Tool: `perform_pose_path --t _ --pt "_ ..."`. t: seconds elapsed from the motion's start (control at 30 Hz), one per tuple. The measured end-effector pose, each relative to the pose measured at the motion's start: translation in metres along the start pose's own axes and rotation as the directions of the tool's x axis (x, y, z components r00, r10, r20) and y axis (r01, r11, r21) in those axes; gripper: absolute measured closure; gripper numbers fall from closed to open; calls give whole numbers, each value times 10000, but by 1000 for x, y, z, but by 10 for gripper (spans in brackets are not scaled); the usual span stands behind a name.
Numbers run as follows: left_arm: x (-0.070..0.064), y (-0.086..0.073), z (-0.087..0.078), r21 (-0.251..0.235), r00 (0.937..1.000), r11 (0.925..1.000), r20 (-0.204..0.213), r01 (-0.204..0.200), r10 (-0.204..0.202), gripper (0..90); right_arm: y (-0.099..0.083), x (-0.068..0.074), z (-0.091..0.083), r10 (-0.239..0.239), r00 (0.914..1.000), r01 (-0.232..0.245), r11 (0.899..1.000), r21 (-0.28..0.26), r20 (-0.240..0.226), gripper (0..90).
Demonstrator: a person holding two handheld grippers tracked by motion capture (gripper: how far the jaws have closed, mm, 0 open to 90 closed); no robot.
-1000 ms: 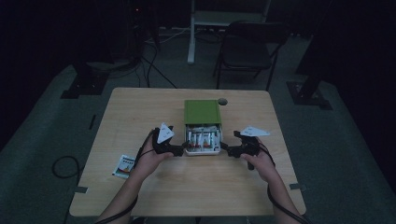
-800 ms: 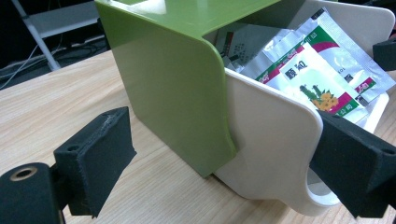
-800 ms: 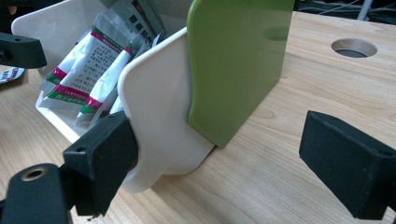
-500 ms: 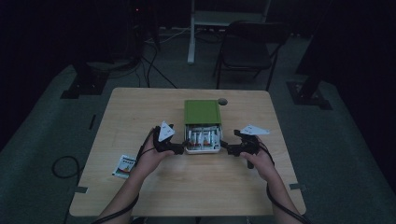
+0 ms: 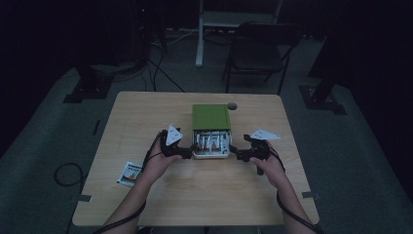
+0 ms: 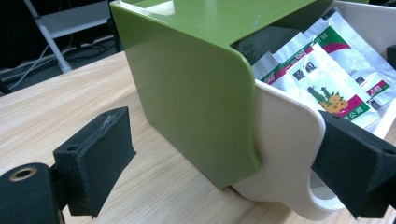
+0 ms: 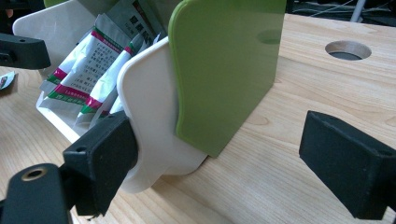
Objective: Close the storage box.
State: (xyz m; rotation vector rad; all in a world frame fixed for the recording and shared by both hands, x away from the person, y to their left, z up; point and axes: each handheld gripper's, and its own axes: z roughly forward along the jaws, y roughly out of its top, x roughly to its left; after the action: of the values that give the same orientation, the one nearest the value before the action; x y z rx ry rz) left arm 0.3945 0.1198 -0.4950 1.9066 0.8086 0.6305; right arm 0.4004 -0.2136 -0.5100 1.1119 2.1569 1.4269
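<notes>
Nearest the person, two hands are holding two grippers at the front of the wooden desk [image 5: 195, 195]. The left gripper [image 5: 187, 154] and the right gripper [image 5: 234, 155] are flanking one box, each with its fingers spread wide and released — in both gripper views one pad is sitting against the white drawer [image 6: 285, 154] while the other is hanging free over bare wood. The drawer is standing pulled out toward the person from the green box [image 5: 210, 117], which is sitting at the desk's middle. Inside the drawer, sachets [image 6: 327, 79] with red and green printing are standing packed together — at least three are showing, the exact number unclear. One more sachet [image 5: 129, 174] is lying apart near the desk's left edge. Farther back, one round cable hole [image 5: 232, 106] is sitting just beside the box's far corner, and beyond the desk one dark folding chair [image 5: 260, 53] is standing on the floor.
</notes>
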Motion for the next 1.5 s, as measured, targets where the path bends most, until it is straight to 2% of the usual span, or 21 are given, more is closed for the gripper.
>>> perform_pose_path --t 0.57,0.97,1.2,1.5 --pt "6 1 9 53 9997 9998 -127 197 -196 90 5 -5 6 -10 9999 9 10000 23 170 109" --pt "9 2 16 47 9994 9999 -332 100 -99 89 7 -6 11 103 9991 -102 9999 -36 409 109" --pt "11 3 20 64 9987 9998 -477 173 -170 89 9 -6 14 183 9980 -178 9998 -94 603 109" --pt "12 6 24 98 9973 10000 -733 5 2 85 11 -7 17 273 9963 -264 9996 -125 809 109"
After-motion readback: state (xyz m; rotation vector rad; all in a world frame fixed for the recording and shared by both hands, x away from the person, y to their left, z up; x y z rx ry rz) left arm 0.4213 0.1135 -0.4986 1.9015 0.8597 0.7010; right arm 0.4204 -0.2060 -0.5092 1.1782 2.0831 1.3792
